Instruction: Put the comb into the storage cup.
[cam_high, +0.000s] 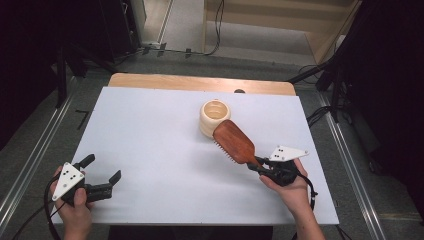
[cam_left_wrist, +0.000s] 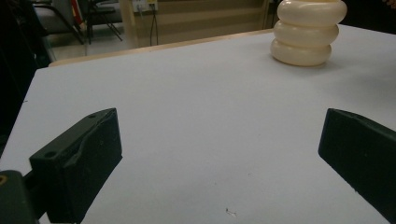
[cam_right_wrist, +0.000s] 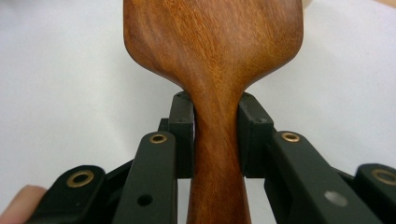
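Clamping the wooden hairbrush (cam_high: 235, 141) by its handle, the right gripper (cam_high: 261, 165) holds it right of centre, its head beside the cream ribbed cup (cam_high: 214, 117); the left gripper (cam_high: 102, 175) rests wide open near-left.

White sheet (cam_high: 165, 150) covers my table, a strip of bare wooden tabletop (cam_high: 200, 82) showing along its far edge. Around the table I see grey floor (cam_high: 40, 130) with metal rails (cam_high: 30, 165) on both sides. Black cables (cam_high: 218, 30) run over the floor beyond, and chair legs (cam_left_wrist: 93, 18) stand far back.
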